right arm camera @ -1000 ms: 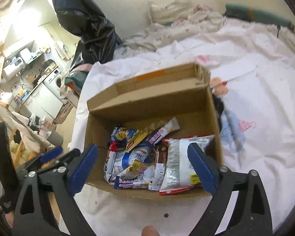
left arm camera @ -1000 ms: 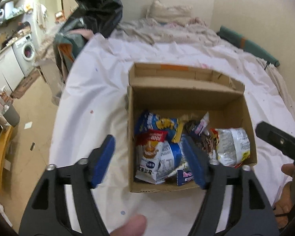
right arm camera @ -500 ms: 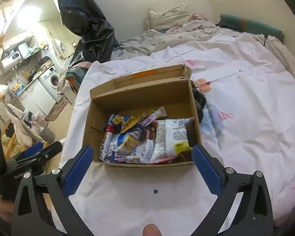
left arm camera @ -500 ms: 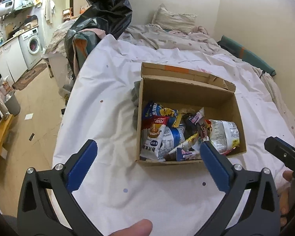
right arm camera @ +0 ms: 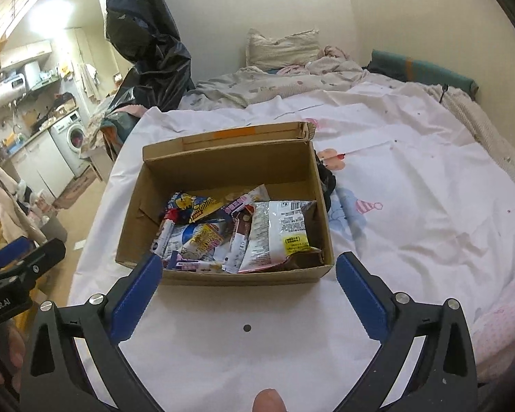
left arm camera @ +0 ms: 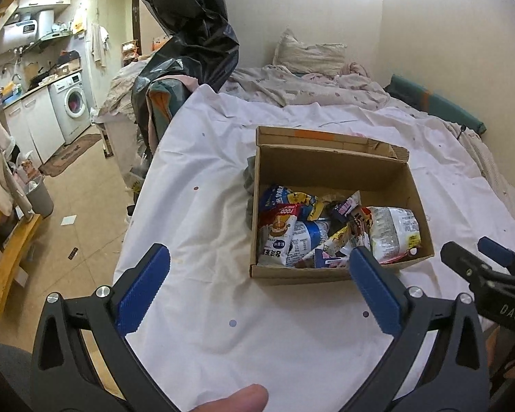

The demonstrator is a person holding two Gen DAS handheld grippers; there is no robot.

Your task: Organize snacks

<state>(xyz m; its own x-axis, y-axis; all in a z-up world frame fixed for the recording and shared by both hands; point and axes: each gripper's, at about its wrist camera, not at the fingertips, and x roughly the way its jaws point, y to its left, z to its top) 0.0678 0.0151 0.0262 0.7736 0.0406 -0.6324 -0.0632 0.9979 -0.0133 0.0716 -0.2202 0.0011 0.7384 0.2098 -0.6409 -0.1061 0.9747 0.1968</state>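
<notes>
Sitting in a heap in the near half of an open cardboard box (right arm camera: 223, 276), the snack packets (right arm camera: 237, 233) lie overlapped and tilted, none standing upright. The box rests on a white bed sheet (left arm camera: 206, 206) on the bed, at about 12 o'clock from the right gripper (right arm camera: 249, 290) and 1 o'clock from the left gripper (left arm camera: 257, 283).

Handling, judged: packets look light, soft, crinkly film, likely slippery and easily crushed if they hold chips or biscuits. Best hold is a flat sealed edge or a corner sticking up, not the puffed middle. The big white-and-silver bag (right arm camera: 279, 231) at the box's 3 o'clock side shows a free top edge; the slim bar wrapper (right arm camera: 238, 240) next to it is stiffer and could be pinched across its width. The box is stiff card with thin walls and may slide on the sheet.

Looks: blue-yellow packet (left arm camera: 288, 199) toward 10 o'clock in the box, a red-and-white coffee-style pouch (left arm camera: 278, 237) at 8 o'clock, mixed small wrappers in between.

Both grippers are spread wide, holding nothing, hovering short of the box's near wall. No packet visible on the sheet outside the box; this fits snacks already gathered in, or a pile waiting to be sorted.
</notes>
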